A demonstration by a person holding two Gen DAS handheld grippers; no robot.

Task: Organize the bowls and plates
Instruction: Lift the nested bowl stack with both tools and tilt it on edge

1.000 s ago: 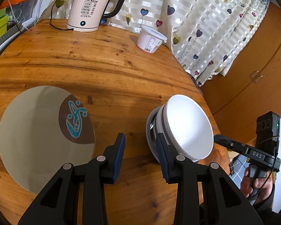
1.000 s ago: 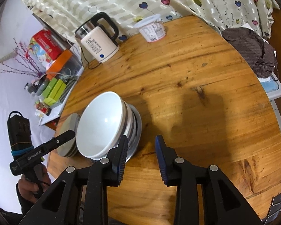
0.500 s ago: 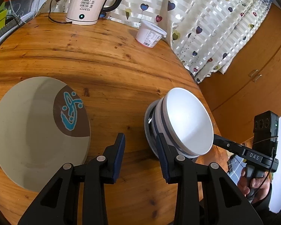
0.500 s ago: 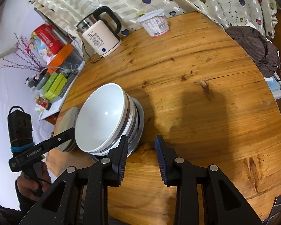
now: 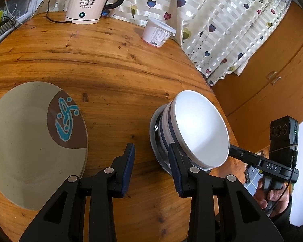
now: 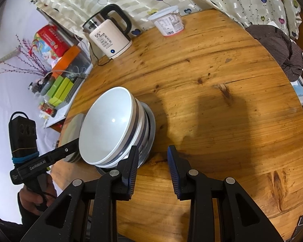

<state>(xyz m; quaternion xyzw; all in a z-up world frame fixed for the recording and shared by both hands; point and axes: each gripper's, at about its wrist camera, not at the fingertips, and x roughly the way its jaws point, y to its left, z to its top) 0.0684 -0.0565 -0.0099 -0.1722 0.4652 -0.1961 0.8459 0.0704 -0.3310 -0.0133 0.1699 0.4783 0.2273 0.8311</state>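
Wooden and round, the table (image 5: 115,64) carries everything here. Nearest in the left wrist view, the left gripper (image 5: 151,168) hangs over bare wood with its jaws partly apart and nothing between them. To its left lies the beige plate (image 5: 20,141), flat on the table, with a brown patch and a blue drawing on it; it seems to rest on at least one more plate. To the right of the gripper stands the stack of white bowls (image 5: 200,131), nested one in another on a small grey plate (image 5: 154,141) near the table edge. The right finger (image 5: 176,171) of this gripper is just beside the stack; if it touches, I cannot tell.

In the right wrist view, the right gripper (image 6: 152,166) is also partly open and empty, with the bowls just to its left. A hand (image 6: 33,198) holds the other gripper's handle at the lower left.

Farther away stands a yogurt tub (image 5: 158,33), then a cream kettle (image 5: 88,0) beside the heart-patterned curtain (image 5: 222,20). A dark cloth (image 6: 280,48) lies at the right table edge.
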